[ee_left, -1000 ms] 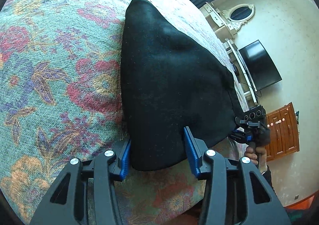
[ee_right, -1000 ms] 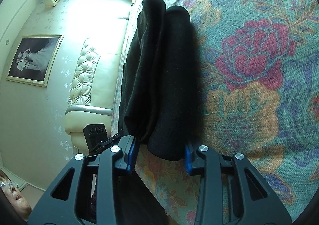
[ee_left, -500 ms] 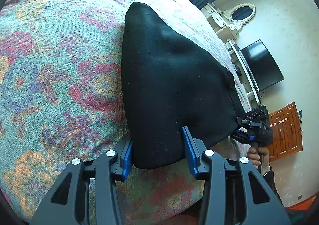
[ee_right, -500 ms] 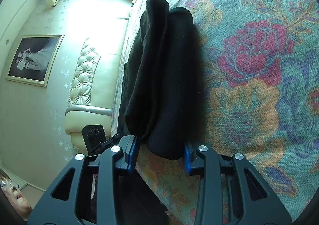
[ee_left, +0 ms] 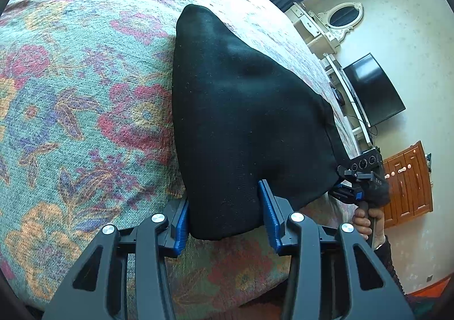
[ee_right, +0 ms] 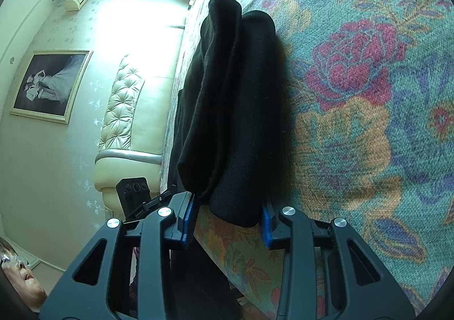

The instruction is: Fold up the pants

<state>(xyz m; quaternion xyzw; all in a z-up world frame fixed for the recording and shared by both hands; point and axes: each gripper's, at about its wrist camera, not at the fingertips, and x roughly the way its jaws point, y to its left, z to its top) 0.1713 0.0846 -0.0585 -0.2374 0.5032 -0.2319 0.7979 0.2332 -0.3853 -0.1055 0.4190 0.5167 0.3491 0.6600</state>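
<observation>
The folded black fabric pants [ee_left: 244,121] lie on the bed's floral woven bedspread [ee_left: 71,121], near its front edge, forming a thick, roughly triangular bundle of stacked layers.

Left gripper [ee_left: 225,223]: black frame with blue pads, angled downward toward the bedspread. Its jaws stand partly apart, one on each side of the near corner of the pants. The blue pads lie against the fabric on both sides, and the bundle fills the gap between them, so the grip is closed on the thick fold.

Right gripper [ee_right: 225,222]: same construction, pointing at a shallower downward angle along the length of the bundle. Its jaws are likewise partly apart, with the near end of the folded layers lying between the blue pads and touching both. It is clamped on the pants.

In the left wrist view, the right gripper appears at the far right corner of the pants, with a hand [ee_left: 369,223] in a dark sleeve wrapped around its handle from below. In the right wrist view, the left gripper's black body shows just left of the bundle, beyond the bed edge.

Both grippers hold the same front edge of the pants, at opposite corners.
</observation>
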